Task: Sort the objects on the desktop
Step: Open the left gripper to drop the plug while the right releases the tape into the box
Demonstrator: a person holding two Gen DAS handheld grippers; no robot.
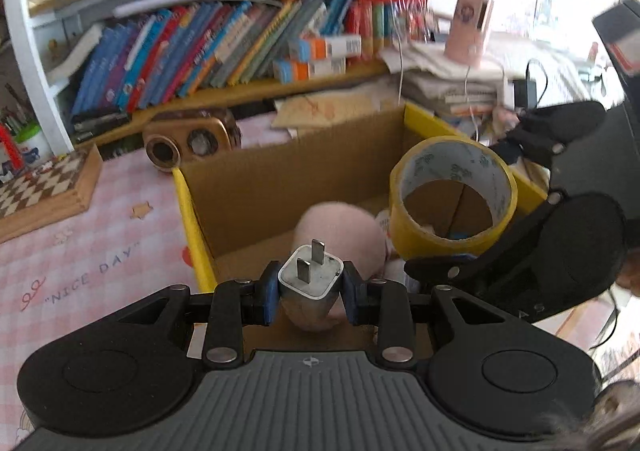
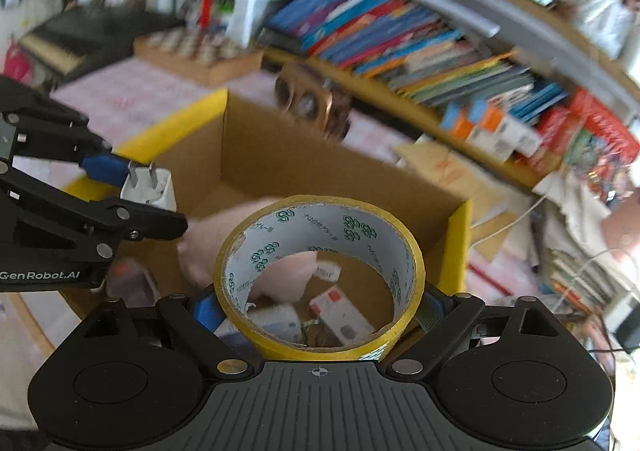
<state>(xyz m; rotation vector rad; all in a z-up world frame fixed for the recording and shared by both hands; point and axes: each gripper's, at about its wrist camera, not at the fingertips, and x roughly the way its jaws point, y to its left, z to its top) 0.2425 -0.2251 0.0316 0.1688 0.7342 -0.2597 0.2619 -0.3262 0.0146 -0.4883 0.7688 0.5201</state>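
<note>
**Plug and tape poised over the box**

The left gripper (image 1: 309, 283) is clenching a white charger plug (image 1: 310, 275) in its jaws, prongs up, above the cardboard box (image 1: 280, 179) on the desk (image 1: 80, 251). The right gripper (image 2: 320, 311) is grasping a yellow tape roll (image 2: 318, 275) between wide-set jaws, over the same box, beside the plug.

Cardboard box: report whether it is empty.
Not empty. The cardboard box holds a pink plush item and small cards on its floor.
</note>
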